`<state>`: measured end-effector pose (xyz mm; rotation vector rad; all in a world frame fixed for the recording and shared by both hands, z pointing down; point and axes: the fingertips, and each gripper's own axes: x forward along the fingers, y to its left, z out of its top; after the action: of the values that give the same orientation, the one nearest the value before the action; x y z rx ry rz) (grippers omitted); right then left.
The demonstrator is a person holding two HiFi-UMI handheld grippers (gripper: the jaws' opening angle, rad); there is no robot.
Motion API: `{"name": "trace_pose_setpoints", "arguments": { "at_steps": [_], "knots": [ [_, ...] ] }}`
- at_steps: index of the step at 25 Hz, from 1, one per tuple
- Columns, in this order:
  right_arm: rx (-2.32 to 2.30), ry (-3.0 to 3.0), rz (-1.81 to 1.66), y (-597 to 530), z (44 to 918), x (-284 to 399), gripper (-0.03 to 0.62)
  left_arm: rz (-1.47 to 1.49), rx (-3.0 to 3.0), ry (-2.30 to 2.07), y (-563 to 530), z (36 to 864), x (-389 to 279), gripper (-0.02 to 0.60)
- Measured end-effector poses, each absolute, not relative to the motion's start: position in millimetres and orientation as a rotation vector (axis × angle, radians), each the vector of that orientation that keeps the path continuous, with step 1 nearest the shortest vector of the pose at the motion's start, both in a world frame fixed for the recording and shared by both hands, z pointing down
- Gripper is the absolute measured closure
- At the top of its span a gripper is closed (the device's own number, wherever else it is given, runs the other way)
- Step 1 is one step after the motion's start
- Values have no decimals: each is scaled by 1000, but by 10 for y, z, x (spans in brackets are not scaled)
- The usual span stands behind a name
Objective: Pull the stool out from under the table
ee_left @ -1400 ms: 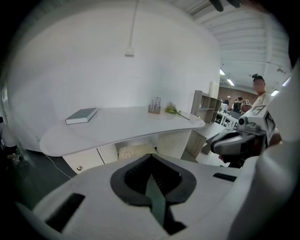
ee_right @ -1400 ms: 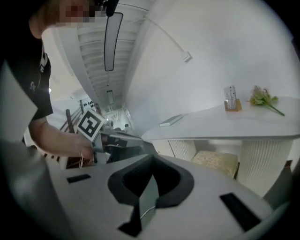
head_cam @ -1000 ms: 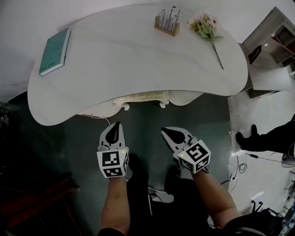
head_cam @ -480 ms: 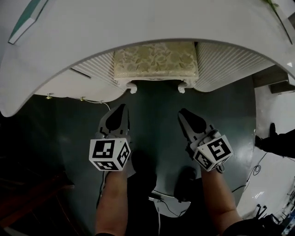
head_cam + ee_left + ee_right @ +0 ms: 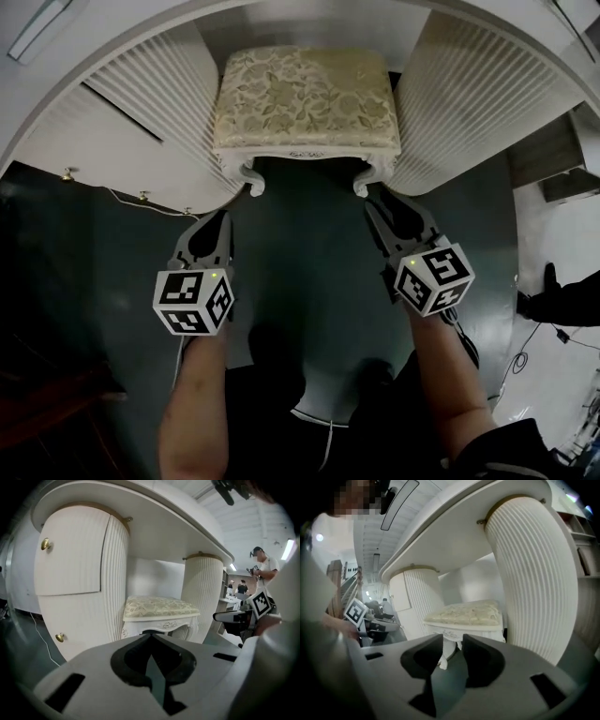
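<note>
1. The left gripper (image 5: 151,635) has its jaws pressed together on nothing. It hangs low, just short of the stool's front left leg (image 5: 253,183).
2. The stool (image 5: 305,94) sits tucked under the table (image 5: 154,522), between its two ribbed pedestals (image 5: 159,94), and neither gripper touches it.
3. The right gripper (image 5: 452,641) has just been opening. Its jaws stand partly apart and empty, with the front right leg (image 5: 361,183) showing beyond the gap.
4. To do this step well, the left jaws probably need to open too. Take both front legs at matching height, then pull straight back so the stool does not swing into a pedestal.
</note>
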<state>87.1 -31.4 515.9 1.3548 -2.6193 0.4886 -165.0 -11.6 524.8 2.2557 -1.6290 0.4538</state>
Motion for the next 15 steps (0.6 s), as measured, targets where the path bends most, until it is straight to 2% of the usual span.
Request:
{"name": "trace_pose_setpoints", "arguments": {
  "at_steps": [2, 6, 11, 13, 15],
  "knots": [
    [1366, -2604, 418, -409, 5209, 950, 428, 404, 2261, -1639, -162, 5251, -1679, 572],
    [1347, -2590, 288, -487, 5278, 1057, 390, 381, 2335, -1637, -287, 5196, -1609, 572],
    [1338, -2600, 356, -654, 5448, 1247, 345, 431, 2438, -1624, -387, 5112, -1523, 570],
    [1351, -2586, 375, -711, 5474, 1341, 323, 502, 2457, -1616, -465, 5216, -1496, 498],
    [1353, -2571, 366, -747, 5499, 1383, 308, 531, 2437, -1609, -580, 5332, -1504, 472]
  ]
}}
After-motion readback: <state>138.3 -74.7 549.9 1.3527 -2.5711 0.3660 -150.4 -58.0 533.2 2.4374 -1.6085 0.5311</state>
